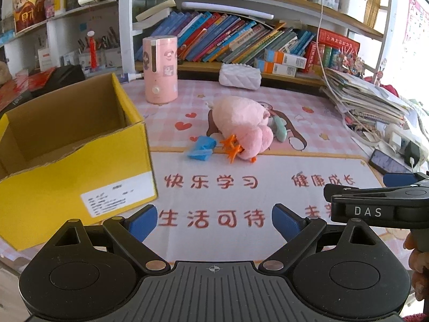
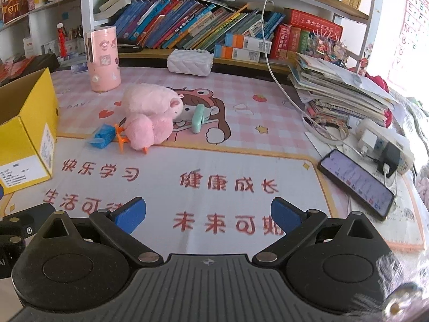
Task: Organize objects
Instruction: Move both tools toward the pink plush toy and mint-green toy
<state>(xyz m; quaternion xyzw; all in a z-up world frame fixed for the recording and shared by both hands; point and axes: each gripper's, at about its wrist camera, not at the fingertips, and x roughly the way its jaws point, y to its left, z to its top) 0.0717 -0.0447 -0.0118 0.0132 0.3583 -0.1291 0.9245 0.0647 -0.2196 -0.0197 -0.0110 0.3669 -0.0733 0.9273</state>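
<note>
A pink plush toy (image 1: 241,123) with orange feet lies mid-desk on the pink printed mat; it also shows in the right wrist view (image 2: 150,115). A small blue object (image 1: 201,149) lies at its left, also seen from the right wrist (image 2: 102,135). A mint green clip-like object (image 1: 278,128) lies at its right, likewise in the right wrist view (image 2: 198,119). An open, empty yellow cardboard box (image 1: 80,161) stands at the left, seen too in the right wrist view (image 2: 29,134). My left gripper (image 1: 214,222) and right gripper (image 2: 208,214) are both open and empty, near the mat's front, well short of the toys.
A pink cylindrical appliance (image 1: 160,69) and a white quilted pouch (image 1: 240,76) stand at the back. A stack of papers and notebooks (image 2: 343,91), a phone (image 2: 356,183) and a charger block (image 2: 386,147) with cables fill the right side. Bookshelves (image 1: 228,40) line the back.
</note>
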